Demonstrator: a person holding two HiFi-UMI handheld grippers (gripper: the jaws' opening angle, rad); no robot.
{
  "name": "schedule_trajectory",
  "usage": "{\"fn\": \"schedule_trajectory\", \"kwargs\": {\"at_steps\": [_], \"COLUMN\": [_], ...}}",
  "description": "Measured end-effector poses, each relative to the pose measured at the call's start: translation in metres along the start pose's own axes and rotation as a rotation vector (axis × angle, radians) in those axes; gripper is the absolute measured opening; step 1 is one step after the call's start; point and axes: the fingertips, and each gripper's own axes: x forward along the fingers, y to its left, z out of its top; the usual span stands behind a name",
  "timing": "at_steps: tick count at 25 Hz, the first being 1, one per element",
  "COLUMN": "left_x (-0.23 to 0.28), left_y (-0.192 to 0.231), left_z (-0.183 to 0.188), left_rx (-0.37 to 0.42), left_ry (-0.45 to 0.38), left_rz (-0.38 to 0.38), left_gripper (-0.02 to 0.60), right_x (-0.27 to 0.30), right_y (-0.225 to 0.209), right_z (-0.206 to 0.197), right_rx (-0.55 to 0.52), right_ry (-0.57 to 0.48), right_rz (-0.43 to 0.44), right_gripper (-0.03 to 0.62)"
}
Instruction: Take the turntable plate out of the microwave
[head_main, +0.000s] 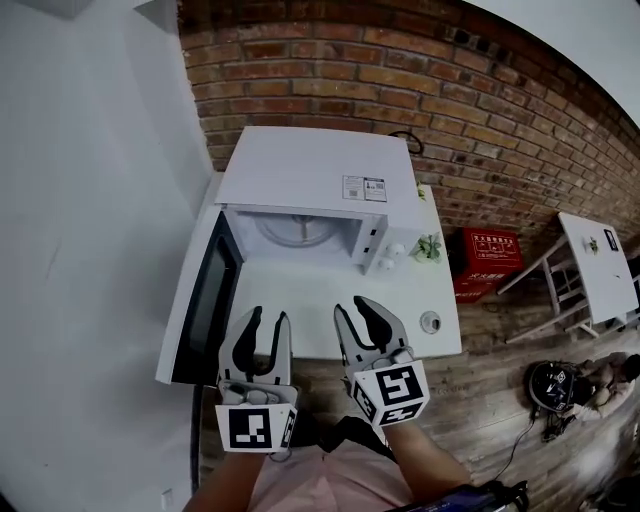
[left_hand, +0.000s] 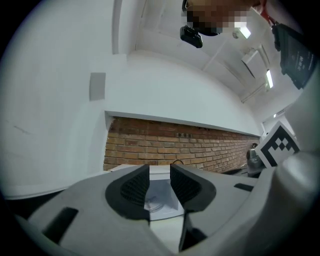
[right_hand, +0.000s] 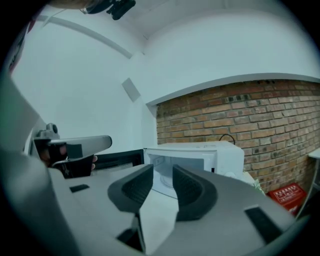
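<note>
- Shows the turntable plate (head_main: 300, 232) lying flat inside the white microwave (head_main: 310, 165), upper centre of the head view, not yet taken out.
- Finds the microwave door (head_main: 205, 295) swung wide open toward the left of the frame, its dark window turned inward.
- Sets the microwave on a white worktop (head_main: 310, 290), backed against a brick wall (head_main: 470, 100) that fills the top and right of the frame.
- Catches the left gripper (head_main: 268, 318) at lower centre-left, over the near edge of the worktop and well short of the cavity, fingers released and apart with nothing between them.
- Puts the right gripper (head_main: 355, 308) just beside it at lower centre, marker cube toward the camera, fingers likewise parted and empty.
- Looks, in the left gripper view, through the gap between the dark ribbed fingers (left_hand: 135, 190) to the open cavity and the pale round plate on its floor.
- Frames, in the right gripper view, the same open cavity beyond the spread fingers (right_hand: 192, 187), with the door out to the left of centre.
- Notes a small green plant (head_main: 428, 248) on the worktop just right of the microwave and a small round object (head_main: 430, 322) near the worktop's right front corner.
- Leaves a red crate (head_main: 488, 262) on the wooden floor at right, near a white table (head_main: 598, 262).
</note>
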Motion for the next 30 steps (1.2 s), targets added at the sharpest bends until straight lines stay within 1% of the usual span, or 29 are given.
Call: {"fn": "schedule_trajectory", "kwargs": {"at_steps": [5, 9, 14, 21, 26, 30], "left_x": [0.023, 0.043, 0.080, 0.132, 0.152, 0.159], "left_y": [0.007, 0.014, 0.025, 0.036, 0.045, 0.052], "left_z": [-0.005, -0.020, -0.042, -0.062, -0.068, -0.078], "left_rx": [0.001, 0.007, 0.012, 0.019, 0.028, 0.017], "left_ry": [0.002, 0.023, 0.048, 0.080, 0.096, 0.119], "left_rz": [-0.022, -0.027, -0.029, 0.001, 0.029, 0.035], "left_gripper": [0.123, 0.123, 0.123, 0.121, 0.123, 0.124], "right_x": [0.018, 0.040, 0.084, 0.145, 0.177, 0.193], "right_y": [-0.013, -0.024, -0.038, -0.059, -0.061, -0.063], "right_z": [0.002, -0.012, -0.030, -0.035, -0.041, -0.049], "right_rx": [0.009, 0.030, 0.053, 0.077, 0.078, 0.079], "right_ry": [-0.006, 0.015, 0.046, 0.063, 0.088, 0.119], "right_rz": [-0.025, -0.025, 0.004, 0.069, 0.101, 0.101], "right_gripper": [0.124, 0.124, 0.124, 0.120, 0.106, 0.106]}}
